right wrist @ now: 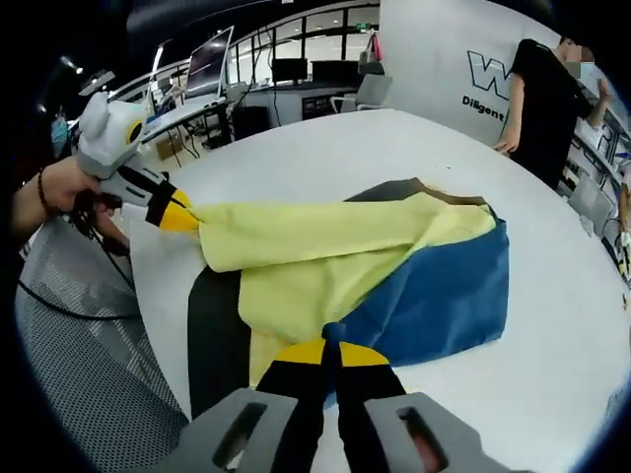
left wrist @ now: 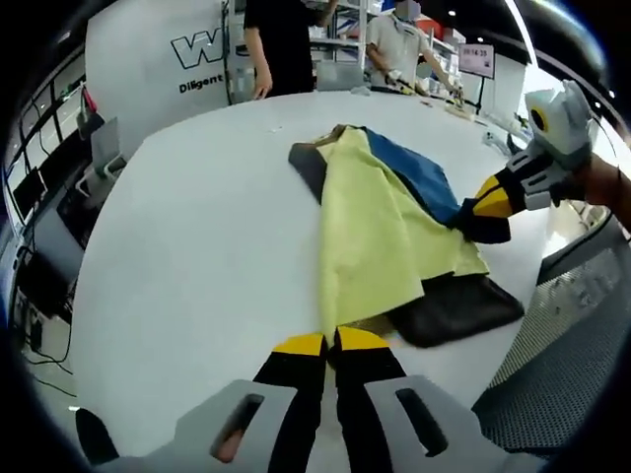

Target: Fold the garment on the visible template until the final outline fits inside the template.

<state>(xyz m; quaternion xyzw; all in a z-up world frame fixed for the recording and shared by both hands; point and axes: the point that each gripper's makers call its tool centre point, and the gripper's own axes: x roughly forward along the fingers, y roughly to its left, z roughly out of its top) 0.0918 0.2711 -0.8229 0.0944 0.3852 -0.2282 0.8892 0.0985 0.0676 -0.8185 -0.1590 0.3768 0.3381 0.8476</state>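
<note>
Both tools pinch the garment: left tool and right tool closed on its edges. We carry both evenly across the dark template, keeping cloth taut on the bench.

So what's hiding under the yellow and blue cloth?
A dark mat pokes out from under the garment on the white table. Both grippers, left and right, pinch the cloth. The mat's middle is covered.
</note>
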